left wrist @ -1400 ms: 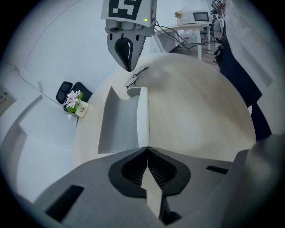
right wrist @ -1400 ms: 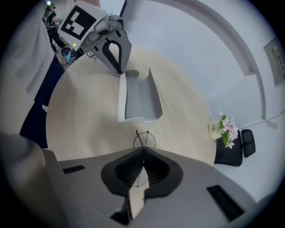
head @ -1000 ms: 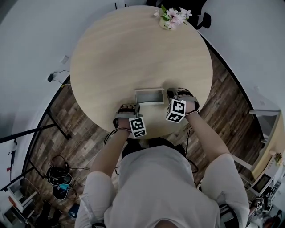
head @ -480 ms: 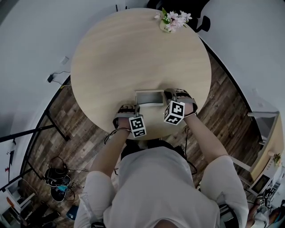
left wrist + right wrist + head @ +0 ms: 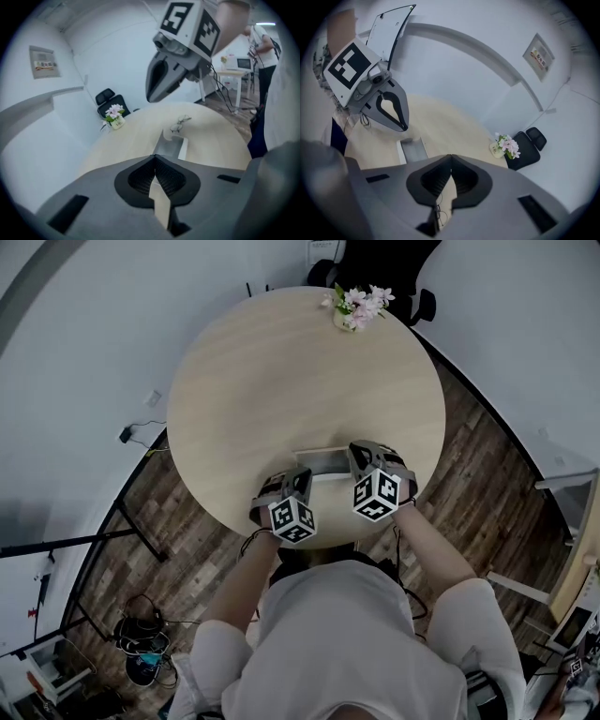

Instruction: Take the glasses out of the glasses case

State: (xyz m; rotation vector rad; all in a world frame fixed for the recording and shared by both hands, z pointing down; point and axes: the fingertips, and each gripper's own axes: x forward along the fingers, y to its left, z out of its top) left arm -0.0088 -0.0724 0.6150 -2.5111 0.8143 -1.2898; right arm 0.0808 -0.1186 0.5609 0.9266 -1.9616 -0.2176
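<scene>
The grey glasses case (image 5: 323, 462) lies open near the table's near edge, its tray showing no glasses inside (image 5: 171, 146) (image 5: 412, 150). Thin wire glasses (image 5: 180, 123) rest on the tabletop just beyond the case, apart from it; in the right gripper view the glasses (image 5: 438, 213) show through the slot under the jaws. My left gripper (image 5: 298, 476) (image 5: 154, 159) hangs above the case's near left corner, shut and empty. Above the case's right end my right gripper (image 5: 361, 454) (image 5: 451, 158) is also shut, holding nothing. Each gripper sees the other in the air: right gripper (image 5: 151, 96), left gripper (image 5: 404, 127).
The round wooden table (image 5: 281, 381) carries a small vase of pink flowers (image 5: 361, 306) at its far edge. A black chair (image 5: 412, 296) stands behind it. A second table with a screen and a standing person (image 5: 262, 42) are off to the right, above wooden flooring.
Both grippers have lifted off the table near the case and rolled; their cubes look larger and nearer. The case stays open in place.
</scene>
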